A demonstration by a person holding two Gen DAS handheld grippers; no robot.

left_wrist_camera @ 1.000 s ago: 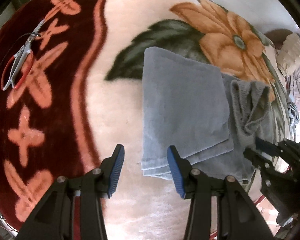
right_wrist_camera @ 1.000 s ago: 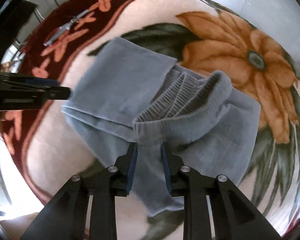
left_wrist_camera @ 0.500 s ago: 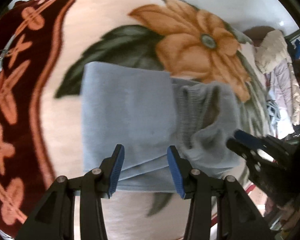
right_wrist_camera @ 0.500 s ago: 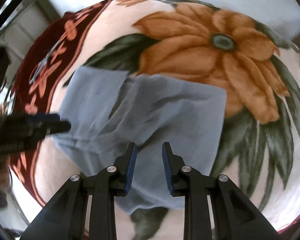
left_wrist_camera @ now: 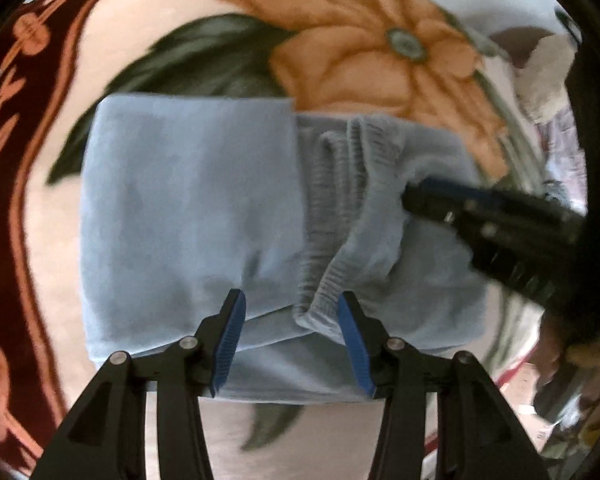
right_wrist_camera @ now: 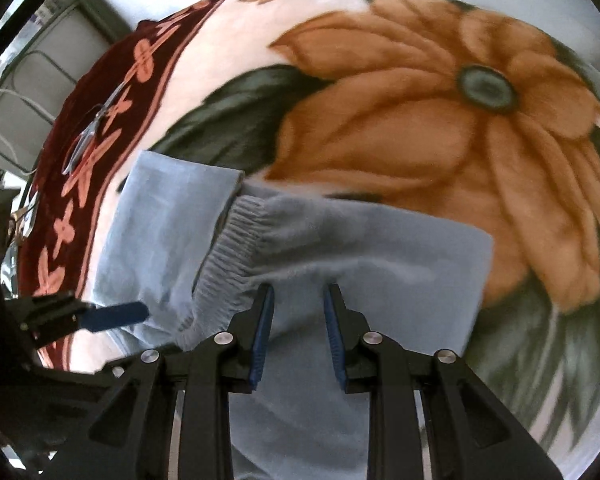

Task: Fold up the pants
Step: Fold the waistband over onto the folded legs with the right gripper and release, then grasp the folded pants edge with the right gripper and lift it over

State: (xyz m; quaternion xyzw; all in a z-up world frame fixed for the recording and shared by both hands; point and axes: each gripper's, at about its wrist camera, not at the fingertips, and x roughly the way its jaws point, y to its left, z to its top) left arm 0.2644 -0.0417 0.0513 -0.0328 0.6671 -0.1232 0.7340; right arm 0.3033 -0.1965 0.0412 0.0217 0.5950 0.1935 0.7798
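The pale blue pants (left_wrist_camera: 188, 208) sit folded on the flowered blanket (right_wrist_camera: 420, 92), ribbed waistband (left_wrist_camera: 340, 216) bunched near the middle. Left gripper (left_wrist_camera: 292, 320) jaws have just been opening, fabric between them, not pinched. Right gripper (right_wrist_camera: 298, 320) is narrowly parted over the cloth; a grip is hard to tell through the blur.

pants (left_wrist_camera: 188, 208) now centred under both grippers, left gripper (left_wrist_camera: 290, 334) jaws just widened (waistband corner between), scissors out of left view
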